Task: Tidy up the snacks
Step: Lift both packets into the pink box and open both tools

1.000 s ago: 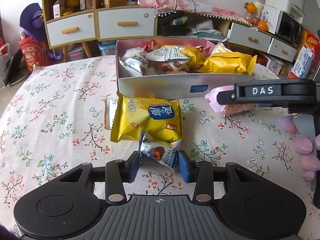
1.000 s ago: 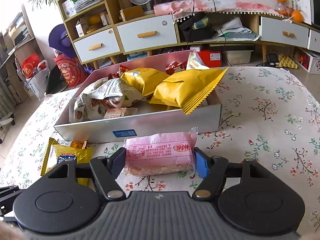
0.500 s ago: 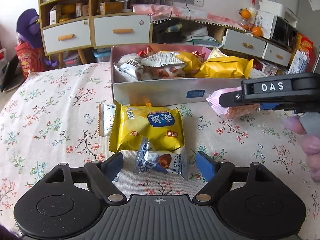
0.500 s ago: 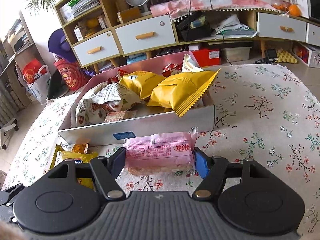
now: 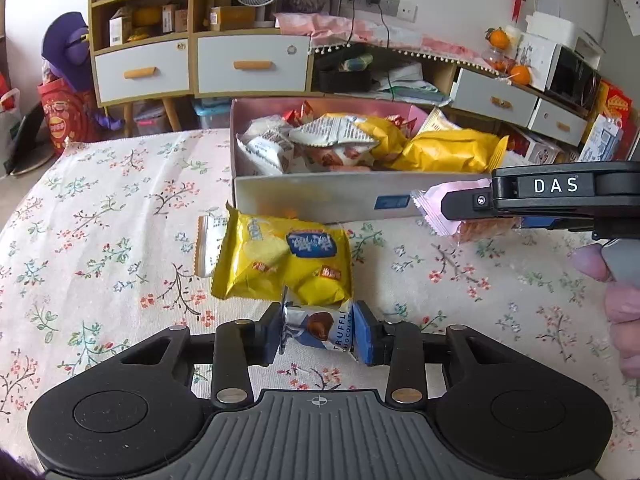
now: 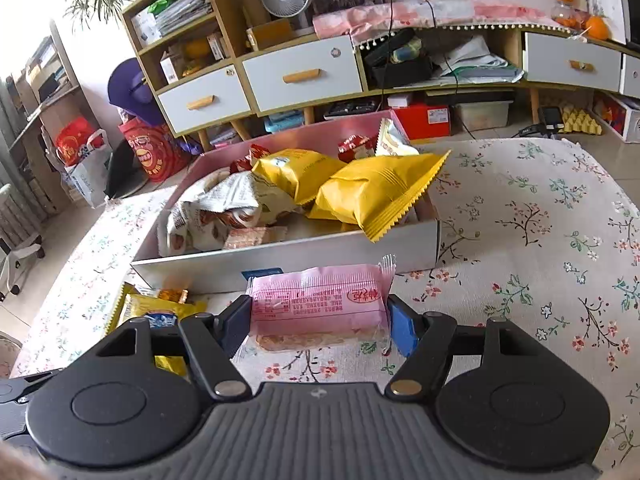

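My left gripper (image 5: 318, 332) is low over the floral cloth, its jaws closing, and its blue pads press both ends of a small truffle chocolate packet (image 5: 316, 326). Just beyond it lies a yellow snack bag (image 5: 280, 256) with a small white packet (image 5: 206, 244) at its left edge. My right gripper (image 6: 320, 316) is shut on a pink wafer packet (image 6: 320, 300), held just in front of the near wall of the snack box (image 6: 288, 256). The box (image 5: 320, 196) holds several yellow and white bags. The left wrist view shows the right gripper (image 5: 472, 204) side-on with the pink packet (image 5: 434, 208).
A person's fingers (image 5: 624, 304) hold the right gripper's handle at the right edge. A floral cloth (image 5: 100, 240) covers the table. Behind the table stand a drawer cabinet (image 5: 252, 64) and low shelves. The table's round edge (image 6: 608, 176) curves off at the far right.
The left jaws opened wide and let the truffle packet lie flat on the cloth. They have since closed on it again. The right gripper kept its grip on the pink packet and barely moved.
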A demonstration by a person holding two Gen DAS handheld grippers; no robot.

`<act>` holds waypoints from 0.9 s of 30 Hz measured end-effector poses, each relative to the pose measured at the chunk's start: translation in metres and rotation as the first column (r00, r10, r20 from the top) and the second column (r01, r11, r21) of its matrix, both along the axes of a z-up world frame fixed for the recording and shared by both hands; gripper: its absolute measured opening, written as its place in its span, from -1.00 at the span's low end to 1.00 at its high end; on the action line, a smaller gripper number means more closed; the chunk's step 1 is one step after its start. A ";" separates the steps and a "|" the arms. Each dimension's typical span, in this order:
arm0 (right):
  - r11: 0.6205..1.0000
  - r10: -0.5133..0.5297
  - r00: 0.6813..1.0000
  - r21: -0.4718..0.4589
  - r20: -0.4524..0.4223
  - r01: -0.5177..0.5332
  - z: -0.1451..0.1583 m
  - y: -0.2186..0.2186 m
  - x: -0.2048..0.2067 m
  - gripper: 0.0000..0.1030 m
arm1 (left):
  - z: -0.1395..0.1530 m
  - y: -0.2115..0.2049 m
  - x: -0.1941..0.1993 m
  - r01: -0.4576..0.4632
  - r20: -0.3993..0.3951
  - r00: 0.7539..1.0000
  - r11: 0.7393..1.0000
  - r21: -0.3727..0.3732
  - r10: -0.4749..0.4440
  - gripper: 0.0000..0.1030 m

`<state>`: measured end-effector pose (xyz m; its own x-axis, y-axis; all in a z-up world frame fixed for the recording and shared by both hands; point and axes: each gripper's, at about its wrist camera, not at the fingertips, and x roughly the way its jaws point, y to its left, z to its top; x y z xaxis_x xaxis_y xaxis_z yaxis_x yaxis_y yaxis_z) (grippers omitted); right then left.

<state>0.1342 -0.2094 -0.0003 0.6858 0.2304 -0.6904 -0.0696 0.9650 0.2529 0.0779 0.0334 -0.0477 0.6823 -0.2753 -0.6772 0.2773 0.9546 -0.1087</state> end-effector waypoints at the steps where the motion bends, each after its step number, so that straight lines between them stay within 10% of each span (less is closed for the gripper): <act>1: 1.000 0.002 1.000 0.004 0.005 -0.002 0.002 0.000 -0.001 0.30 | 0.003 0.001 -0.001 0.000 0.003 1.000 1.000 -0.007 0.000 -0.33; 14: 0.991 -0.064 0.993 0.127 0.102 0.051 0.037 -0.004 0.002 0.30 | 0.050 0.006 0.000 -0.029 0.086 0.995 0.991 -0.130 0.041 -0.34; 27: 0.954 -0.128 0.991 0.281 0.049 0.109 0.021 -0.014 0.051 0.30 | 0.045 -0.017 0.084 0.027 0.101 0.995 0.994 -0.107 -0.017 -0.33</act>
